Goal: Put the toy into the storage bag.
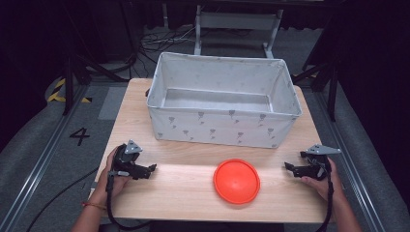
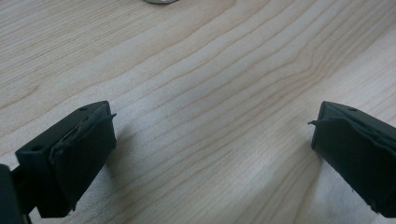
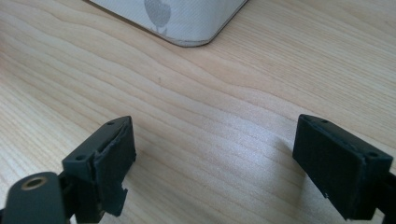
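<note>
Two grippers parked low at opposite ends of the bench (image 1: 145, 121), likely a ready stance. Left gripper (image 1: 145, 170) near the left edge, jaws spread wide over bare wood, holding nothing. Orange disc (image 1: 237, 181) flat at front centre, reachable from either side. Fabric bin (image 1: 222, 126) behind, open-topped. Right gripper (image 1: 293, 167) near the right edge, likewise wide and empty.

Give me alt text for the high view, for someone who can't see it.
An orange disc lies on a wooden table in front of an empty fabric bin. A person's hands hold the left tool and right tool at the disc's sides, both open, touching nothing.
</note>
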